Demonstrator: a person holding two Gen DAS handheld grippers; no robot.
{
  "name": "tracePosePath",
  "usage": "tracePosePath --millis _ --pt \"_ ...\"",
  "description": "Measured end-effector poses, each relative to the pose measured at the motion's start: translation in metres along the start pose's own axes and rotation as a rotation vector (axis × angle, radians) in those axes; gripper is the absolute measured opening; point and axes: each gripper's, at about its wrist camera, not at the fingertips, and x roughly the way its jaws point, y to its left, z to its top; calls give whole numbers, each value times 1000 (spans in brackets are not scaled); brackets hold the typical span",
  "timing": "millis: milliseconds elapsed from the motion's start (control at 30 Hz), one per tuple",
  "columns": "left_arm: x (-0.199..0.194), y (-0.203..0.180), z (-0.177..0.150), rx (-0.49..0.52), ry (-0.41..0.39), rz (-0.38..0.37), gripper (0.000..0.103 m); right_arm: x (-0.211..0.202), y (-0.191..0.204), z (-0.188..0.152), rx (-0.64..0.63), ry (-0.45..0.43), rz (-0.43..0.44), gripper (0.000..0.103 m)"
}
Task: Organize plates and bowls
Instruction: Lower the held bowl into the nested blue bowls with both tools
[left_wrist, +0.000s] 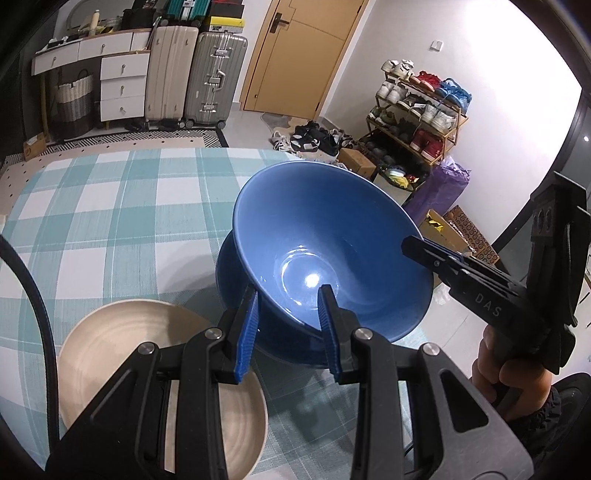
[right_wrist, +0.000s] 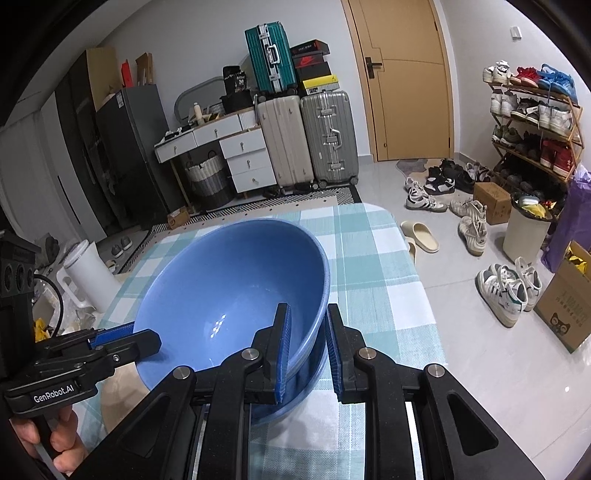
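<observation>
while both grippers clamp the blue bowl (left_wrist: 332, 236), you carry it.
left gripper (left_wrist: 290, 332) grips the near rim, right gripper (right_wrist: 308, 349) the right rim; beige plate (left_wrist: 110, 339) lies near-left below.

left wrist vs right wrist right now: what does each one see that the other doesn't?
Left wrist only: the beige plate beside the bowls, mostly clear of them.
Right wrist only: the dark fridge, white canister and slippers on the floor.
Both: the blue bowl, tilted, with another blue bowl under it, on the checked cloth; the left gripper and right gripper each pinch its rim; suitcases, door and shoe rack behind.
</observation>
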Motion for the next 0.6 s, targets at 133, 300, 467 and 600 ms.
tracePosePath --millis 133,300,467,600 --pt "11 6 -3 -2 15 7 28 10 -3 -3 3 18 4 19" --pt "23 12 -3 5 28 22 28 18 -5 -8 -8 32 -1 19" --pt "33 14 -5 18 38 44 28 26 -2 -11 -31 43 -22 20" --pt "39 15 -7 29 44 60 28 31 3 -15 -58 44 -41 20"
